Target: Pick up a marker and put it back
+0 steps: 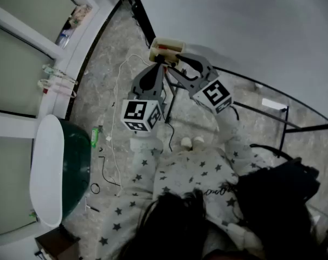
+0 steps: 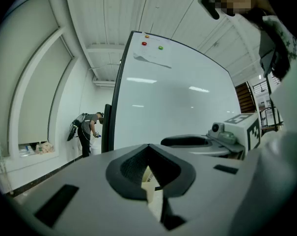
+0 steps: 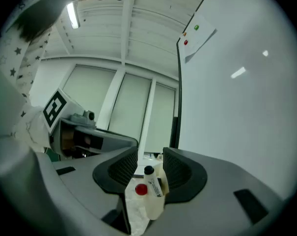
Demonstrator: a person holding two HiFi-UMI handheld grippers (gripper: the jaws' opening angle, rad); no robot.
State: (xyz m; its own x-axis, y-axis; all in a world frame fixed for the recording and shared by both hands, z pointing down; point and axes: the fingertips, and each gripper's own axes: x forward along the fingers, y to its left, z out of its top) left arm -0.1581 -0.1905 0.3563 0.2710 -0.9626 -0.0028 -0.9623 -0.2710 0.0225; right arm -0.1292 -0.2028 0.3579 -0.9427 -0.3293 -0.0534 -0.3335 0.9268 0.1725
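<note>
While right hand-held gripper gapes, markers (2)

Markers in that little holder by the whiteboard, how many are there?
2. Both stand in the cream holder: a black-capped marker and, right beside it, a red-capped marker. More could be hidden deeper inside.

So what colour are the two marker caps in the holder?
One red cap, one black cap; clearest in the right gripper view.
</note>
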